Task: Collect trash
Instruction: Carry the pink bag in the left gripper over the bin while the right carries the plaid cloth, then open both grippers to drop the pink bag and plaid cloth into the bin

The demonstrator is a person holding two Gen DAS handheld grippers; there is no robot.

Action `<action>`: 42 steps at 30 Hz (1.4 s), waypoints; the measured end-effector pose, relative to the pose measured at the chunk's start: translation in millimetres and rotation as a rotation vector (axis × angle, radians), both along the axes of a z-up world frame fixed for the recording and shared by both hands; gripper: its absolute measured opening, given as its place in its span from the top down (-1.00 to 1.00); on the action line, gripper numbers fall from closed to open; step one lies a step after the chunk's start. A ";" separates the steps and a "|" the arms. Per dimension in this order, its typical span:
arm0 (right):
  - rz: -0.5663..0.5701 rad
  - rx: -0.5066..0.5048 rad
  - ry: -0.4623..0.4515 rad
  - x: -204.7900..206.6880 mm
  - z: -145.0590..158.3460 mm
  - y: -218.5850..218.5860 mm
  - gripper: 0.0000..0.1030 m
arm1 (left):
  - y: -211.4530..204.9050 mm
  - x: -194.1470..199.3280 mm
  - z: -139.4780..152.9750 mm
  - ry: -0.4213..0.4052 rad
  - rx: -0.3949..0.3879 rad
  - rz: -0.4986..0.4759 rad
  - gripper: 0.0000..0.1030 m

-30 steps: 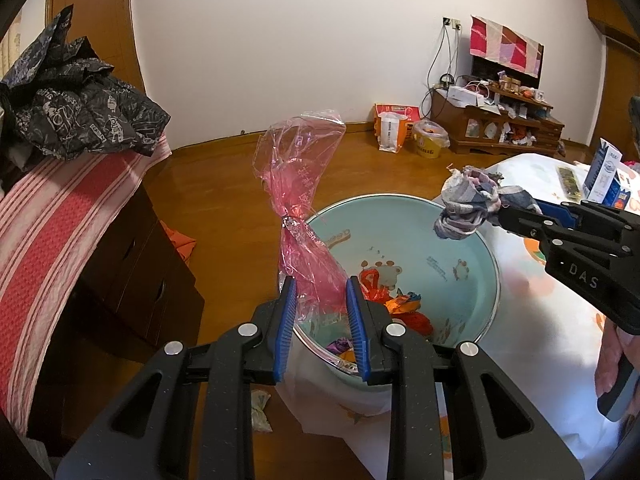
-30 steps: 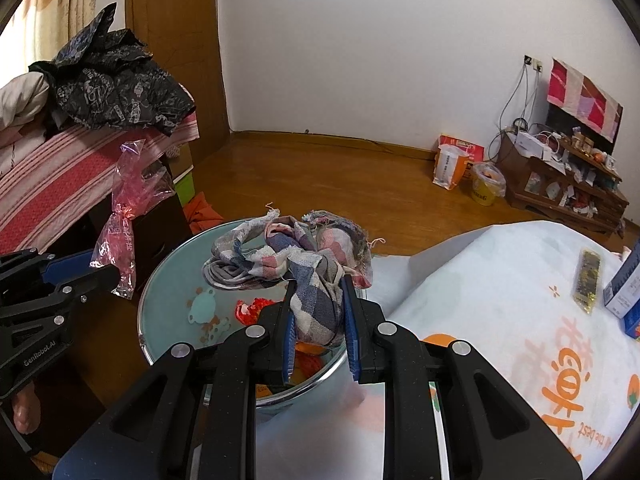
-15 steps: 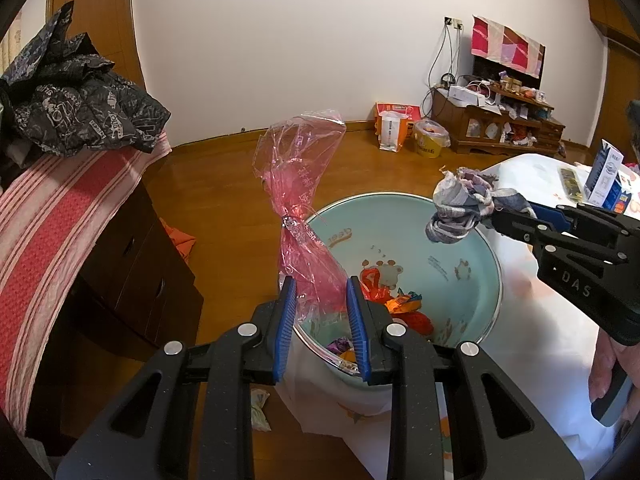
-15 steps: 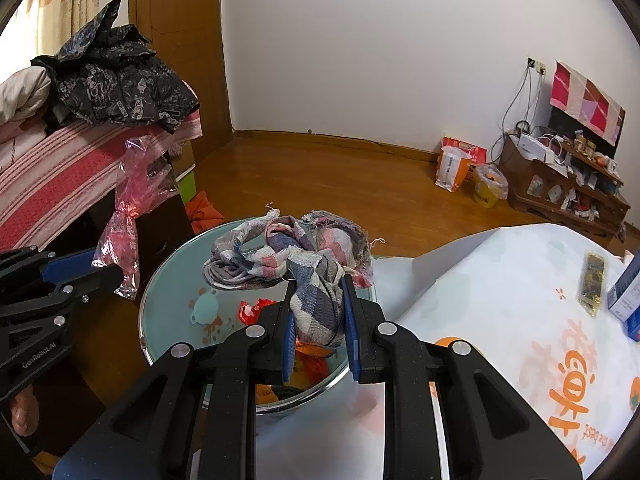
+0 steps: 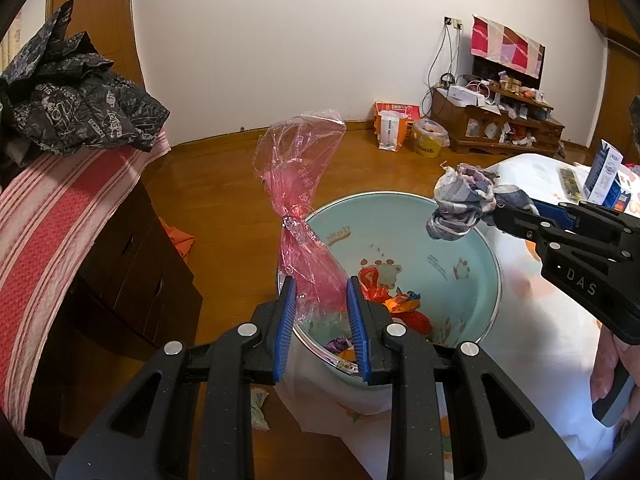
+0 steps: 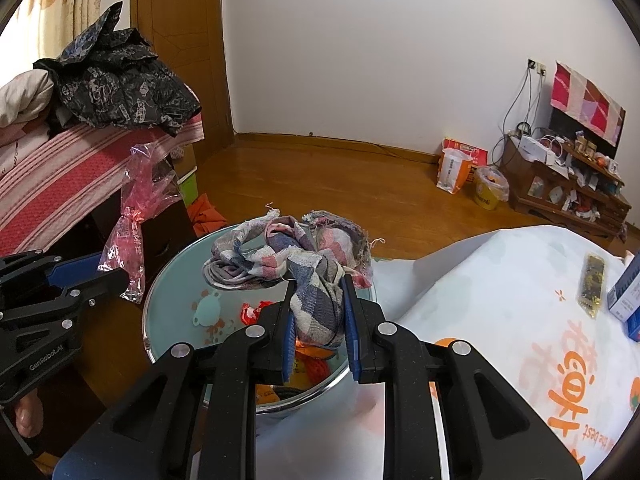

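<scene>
Both loads look ready to drop, so the jaws should part only while each piece hangs inside the rim. The left gripper (image 5: 320, 316) pinches the pink plastic bag (image 5: 298, 200), which rises toward 12 o'clock above the basin (image 5: 460, 232). The right gripper (image 6: 318, 320) clamps the plaid rag (image 6: 296, 256), bunched toward 11 o'clock over the bowl, where orange wrappers (image 5: 404, 304) already lie.

A white wall (image 5: 280, 40) stands behind a shiny brown wood floor (image 5: 224, 184). A low wooden shelf (image 5: 500, 128) holds many small things.
</scene>
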State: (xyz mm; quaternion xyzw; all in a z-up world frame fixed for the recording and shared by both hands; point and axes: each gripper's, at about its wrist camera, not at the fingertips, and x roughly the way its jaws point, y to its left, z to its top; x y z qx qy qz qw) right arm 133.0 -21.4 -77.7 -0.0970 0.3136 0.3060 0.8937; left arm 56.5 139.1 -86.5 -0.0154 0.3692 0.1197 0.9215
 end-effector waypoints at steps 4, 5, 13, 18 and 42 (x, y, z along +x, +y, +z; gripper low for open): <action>0.001 0.000 -0.003 -0.9 1.3 0.1 0.59 | -0.1 -0.7 2.2 -0.006 -0.003 -0.003 0.49; 0.001 0.000 -0.004 -1.0 2.3 0.6 0.59 | 0.3 -1.2 2.5 -0.007 -0.004 -0.003 0.49; 0.006 0.000 -0.008 -2.3 4.4 2.8 0.59 | -0.7 -1.0 3.7 -0.007 -0.007 -0.002 0.49; 0.006 0.000 -0.009 -2.2 4.6 3.0 0.58 | -0.8 -1.0 4.2 -0.009 -0.007 -0.004 0.49; -0.165 0.154 -0.107 -52.9 58.1 -88.5 -0.08 | -38.4 -35.1 59.7 -0.166 -0.022 -0.088 -0.45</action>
